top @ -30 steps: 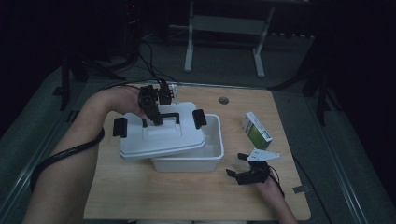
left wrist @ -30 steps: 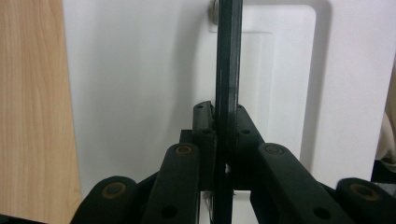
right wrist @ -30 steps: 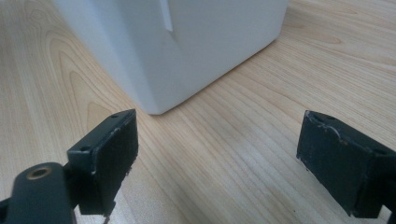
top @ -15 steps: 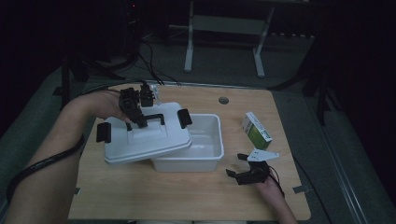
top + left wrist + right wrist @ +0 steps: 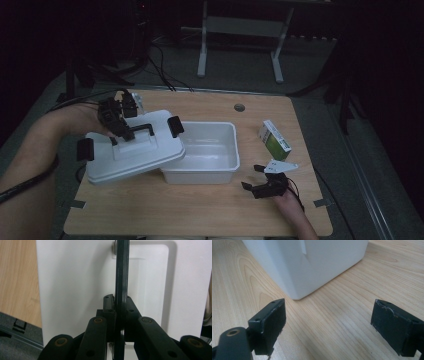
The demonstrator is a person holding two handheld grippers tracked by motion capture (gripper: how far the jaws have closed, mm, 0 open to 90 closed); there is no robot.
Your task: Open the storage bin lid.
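Lid coming off the bin, carried left by its handle

Lid (image 5: 131, 150) is white, with a black clip at each end, and hangs tilted over the left part of the table (image 5: 200, 220). Its right edge overlaps the left rim of the open white bin (image 5: 206, 150) (touching or just above, can't tell from the high view). Left gripper (image 5: 125, 131) is clamped tight on the lid's black handle (image 5: 122, 275); in the left gripper view the thin bar sits squarely between both pads, jaws nearly closed. Right gripper (image 5: 260, 186) hovers low over the table near the bin's near right corner, jaws wide apart, holding nothing; the right gripper view shows bare wood between the pads and the bin corner ahead. Green and white carton (image 5: 274, 140) stands right of the bin, apart from it.

To do this step well, my read: keep the clamp firm and centred on the handle, since the lid is wide and will swing if it pivots. Lift the right edge clear of the bin rim before sliding further left, or the bin may drag. Level the lid, then set it flat on free table left of the bin (its far left edge already overhangs the table side, so mind that). Right gripper could steady the bin wall if it shifts.
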